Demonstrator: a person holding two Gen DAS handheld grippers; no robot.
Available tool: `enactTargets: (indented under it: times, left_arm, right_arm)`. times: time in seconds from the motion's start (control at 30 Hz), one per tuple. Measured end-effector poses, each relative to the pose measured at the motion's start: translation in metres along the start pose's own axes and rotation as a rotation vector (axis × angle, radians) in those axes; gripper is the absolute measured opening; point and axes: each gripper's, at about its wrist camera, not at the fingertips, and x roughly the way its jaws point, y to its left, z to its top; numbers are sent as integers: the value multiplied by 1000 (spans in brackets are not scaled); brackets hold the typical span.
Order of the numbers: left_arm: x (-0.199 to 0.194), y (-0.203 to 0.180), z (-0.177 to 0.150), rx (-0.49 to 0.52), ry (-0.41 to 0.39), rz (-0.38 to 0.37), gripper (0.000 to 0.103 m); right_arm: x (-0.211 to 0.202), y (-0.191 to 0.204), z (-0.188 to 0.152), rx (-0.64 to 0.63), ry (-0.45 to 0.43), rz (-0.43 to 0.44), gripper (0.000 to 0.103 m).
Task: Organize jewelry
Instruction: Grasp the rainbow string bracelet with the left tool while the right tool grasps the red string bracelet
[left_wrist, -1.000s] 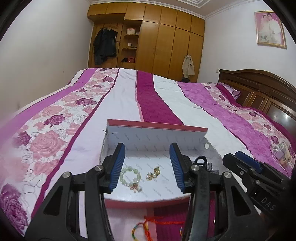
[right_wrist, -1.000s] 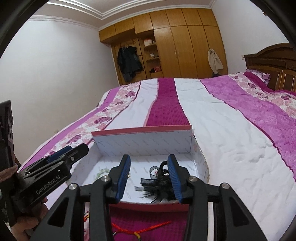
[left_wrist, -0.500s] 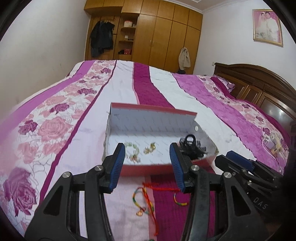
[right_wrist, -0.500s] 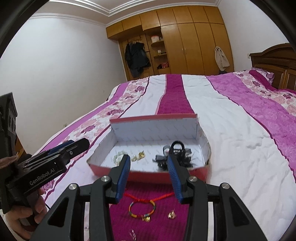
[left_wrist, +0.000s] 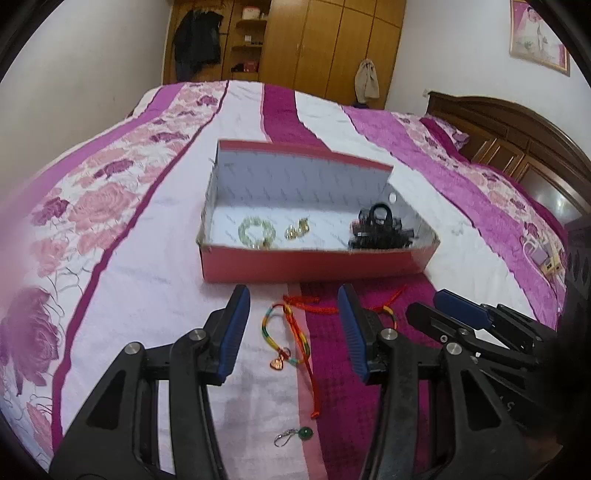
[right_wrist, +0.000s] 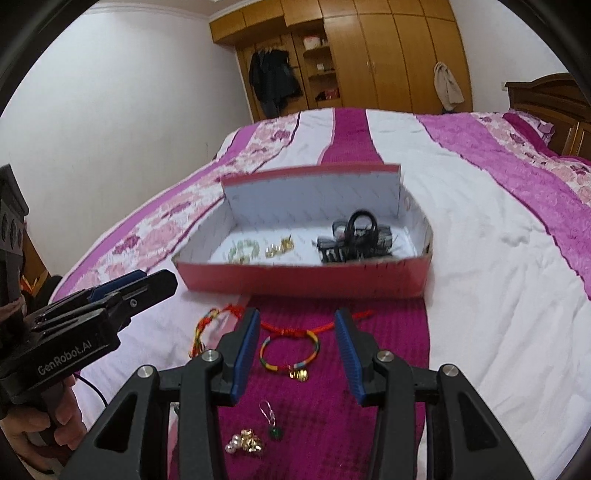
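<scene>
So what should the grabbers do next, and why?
Probably lower the right gripper onto the rainbow bracelet lying between its open jaws on the bedspread. It is still outside the red box, where a green bead bracelet already sits.

Your left hand-held gripper hangs open over the bed, its blue pads framing a multicoloured cord bracelet. Beyond sits the red box holding a green bead bracelet, gold earrings and black hair clips.
</scene>
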Motion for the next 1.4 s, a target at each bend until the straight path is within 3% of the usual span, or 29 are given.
enactTargets:
  times: [0.6,0.8,0.87,1.13,1.4]
  left_arm:
    - [33,-10,-18,63,94,12,30]
    - [44,-6,-23,58,125,18,12]
    - [46,-3,-24,48,134,10,0]
    - [45,4,-24,12,133,-21,0]
    - [37,7,-20,-8,117,-43,0]
  right_arm:
    - [35,-15,-17,55,126,4,44]
    - [42,-13,-17,46,137,10,36]
    - [44,-13,-17,41,141,11,32]
    - [52,-12,-20,29,159,25,12]
    - [45,-13,-18,42,132,49,7]
